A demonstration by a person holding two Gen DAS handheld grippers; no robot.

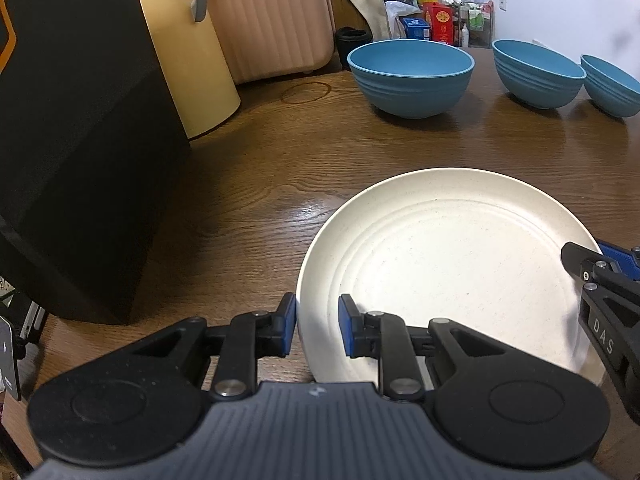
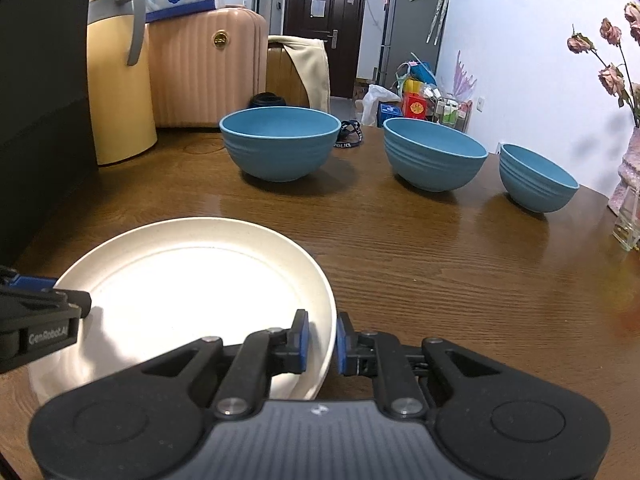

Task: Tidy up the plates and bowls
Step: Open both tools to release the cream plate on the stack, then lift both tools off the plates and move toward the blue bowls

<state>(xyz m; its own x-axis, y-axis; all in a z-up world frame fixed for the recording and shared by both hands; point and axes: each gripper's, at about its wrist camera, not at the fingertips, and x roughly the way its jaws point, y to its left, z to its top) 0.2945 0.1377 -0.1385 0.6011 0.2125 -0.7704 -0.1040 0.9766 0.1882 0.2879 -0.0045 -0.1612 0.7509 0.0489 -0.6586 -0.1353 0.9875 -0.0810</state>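
**A:** Plate (image 1: 448, 272), cream-coloured and round, lies flat on the near part of the wooden table (image 1: 260, 168). Where are the grippers on it?

**B:** One at each side. The left gripper (image 1: 317, 326) straddles the plate's left rim, one blue pad outside the edge and one over the inside. The pads stand a little apart; I cannot tell whether they press on the rim.

**A:** And the other one?

**B:** The right gripper (image 2: 322, 342) does the same at the plate's right rim, its jaws nearly together with the rim between them. A thin gap seems to show beside the rim, so again I cannot tell if it pinches.

**A:** What about the bowls?

**B:** Three blue bowls stand in a row across the far side of the table, each upright and apart from the others. The large bowl (image 2: 280, 142) is on the left, the middle bowl (image 2: 434, 154) to its right, and the small bowl (image 2: 536, 178) furthest right.

**A:** Anything else nearby?

**B:** A yellow jug (image 2: 120, 92) with a grey handle stands at the far left, beside a black box (image 1: 80, 140) that fills the left edge. Behind the table is a pink suitcase (image 2: 204, 72). At the far right, a vase (image 2: 628, 184) with dried roses.
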